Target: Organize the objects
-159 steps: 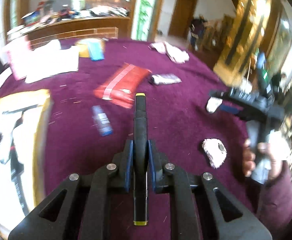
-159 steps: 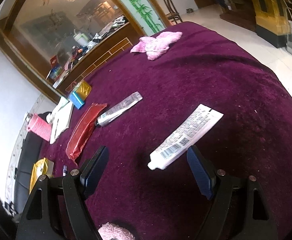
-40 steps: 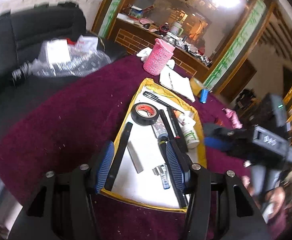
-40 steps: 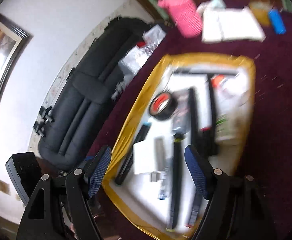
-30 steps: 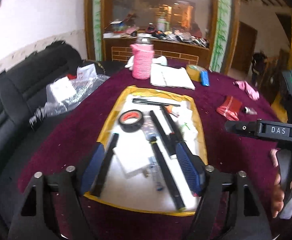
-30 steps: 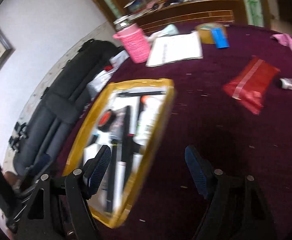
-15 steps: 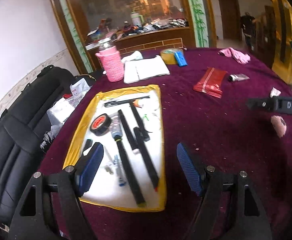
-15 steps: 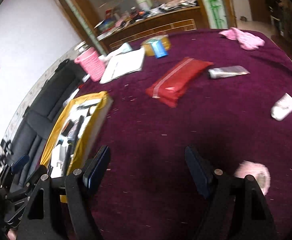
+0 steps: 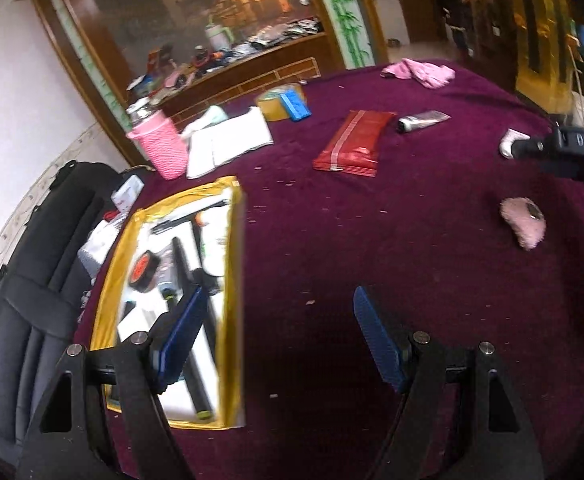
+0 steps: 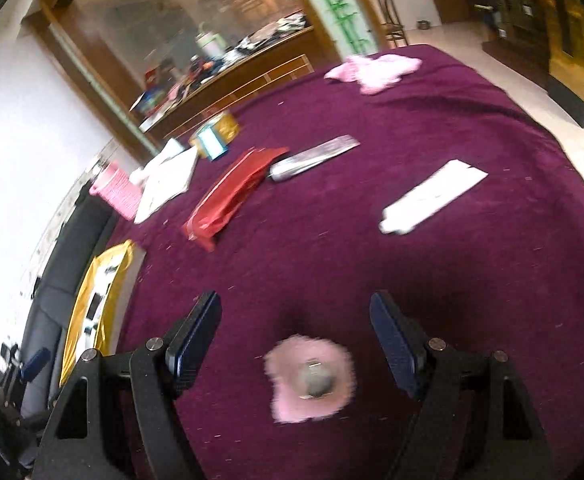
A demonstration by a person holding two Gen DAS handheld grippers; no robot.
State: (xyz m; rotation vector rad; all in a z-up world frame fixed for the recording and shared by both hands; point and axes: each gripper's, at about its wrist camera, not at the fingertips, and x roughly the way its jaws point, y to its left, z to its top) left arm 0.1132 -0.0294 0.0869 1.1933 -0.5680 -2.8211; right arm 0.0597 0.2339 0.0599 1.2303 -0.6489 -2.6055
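My left gripper (image 9: 277, 312) is open and empty above the purple tablecloth, just right of the gold-rimmed tray (image 9: 233, 264) that holds markers, a tape roll and a glue bottle. My right gripper (image 10: 296, 310) is open and empty too. A fluffy pink puff (image 10: 310, 378) with a grey centre lies on the cloth between and just behind its fingers, untouched; it also shows as the pink puff (image 9: 524, 222) in the left wrist view. Further off lie a white tube (image 10: 432, 196), a silver tube (image 10: 312, 158) and a red packet (image 10: 231, 194).
At the far side are a pink bottle sleeve (image 9: 159, 148), an open notebook (image 9: 227, 140), a tape roll with a blue block (image 9: 285, 102) and a pink cloth (image 10: 372, 68). A black sofa (image 9: 27, 280) borders the table's left. The right gripper's body (image 9: 564, 148) crosses the left view.
Both grippers have swung right, away from the tray and over the open cloth. The pink puff has come between the right gripper's fingers. Both stay open.
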